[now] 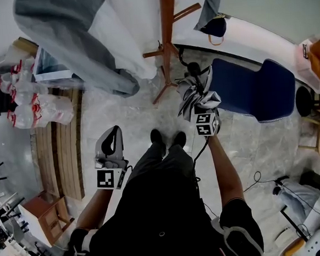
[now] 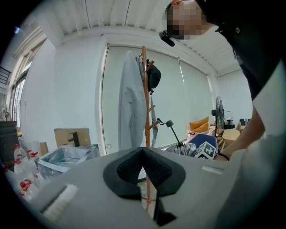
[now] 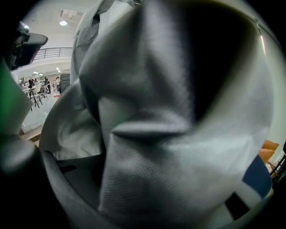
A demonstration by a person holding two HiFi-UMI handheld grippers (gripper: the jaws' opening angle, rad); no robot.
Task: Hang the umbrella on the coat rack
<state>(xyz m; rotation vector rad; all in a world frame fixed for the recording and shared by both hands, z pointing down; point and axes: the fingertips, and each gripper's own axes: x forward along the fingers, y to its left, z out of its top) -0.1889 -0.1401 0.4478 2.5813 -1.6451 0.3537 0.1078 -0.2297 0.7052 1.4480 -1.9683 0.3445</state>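
hanging is not yet done: umbrella [image 1: 191, 89] is gripped by right gripper [image 1: 204, 107] near rack [image 1: 169, 35]; left gripper [image 1: 113, 134] is closed, empty.

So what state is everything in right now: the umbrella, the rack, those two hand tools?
Umbrella: folded, fabric bunched, held, not yet on the rack.
Coat rack: upright, clothes already on it.
Grey coat: hanging from the coat rack.
Right gripper: fingers closed on the umbrella's fabric.
Left gripper: fingers together, nothing between them.
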